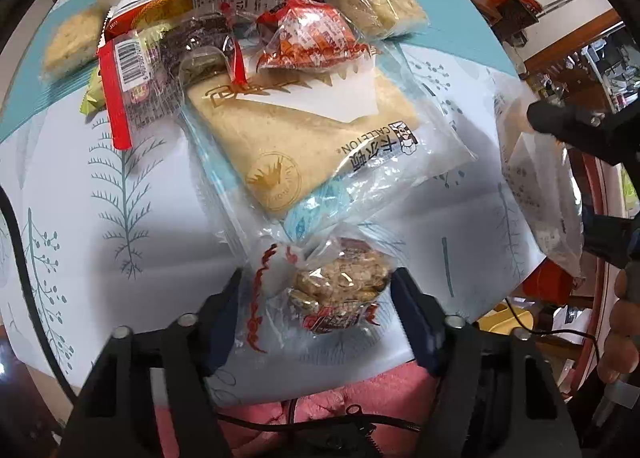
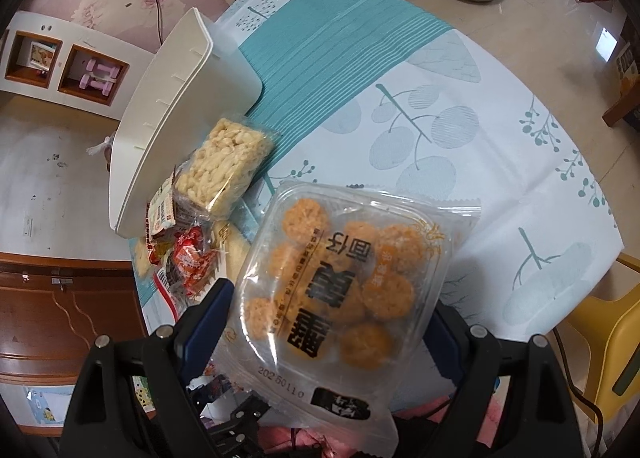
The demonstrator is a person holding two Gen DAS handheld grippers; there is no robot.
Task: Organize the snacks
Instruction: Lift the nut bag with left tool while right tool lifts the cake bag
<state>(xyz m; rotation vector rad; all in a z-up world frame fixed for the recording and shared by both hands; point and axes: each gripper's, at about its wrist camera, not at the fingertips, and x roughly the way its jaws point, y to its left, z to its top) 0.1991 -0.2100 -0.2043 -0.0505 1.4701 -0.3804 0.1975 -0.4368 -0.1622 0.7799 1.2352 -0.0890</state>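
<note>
A small bag of nut cookies (image 1: 340,286) lies on the worktop (image 1: 120,217) right between the two fingers of the left tongs (image 1: 316,298). Those tongs are wide open and do not touch it. The right tongs (image 2: 332,322) are squeezed on a clear pack of round orange cakes (image 2: 344,286), held up above the worktop. Farther away a pile of snacks (image 1: 248,37) sits beside a white bin (image 2: 176,105) tipped on its side.
</note>
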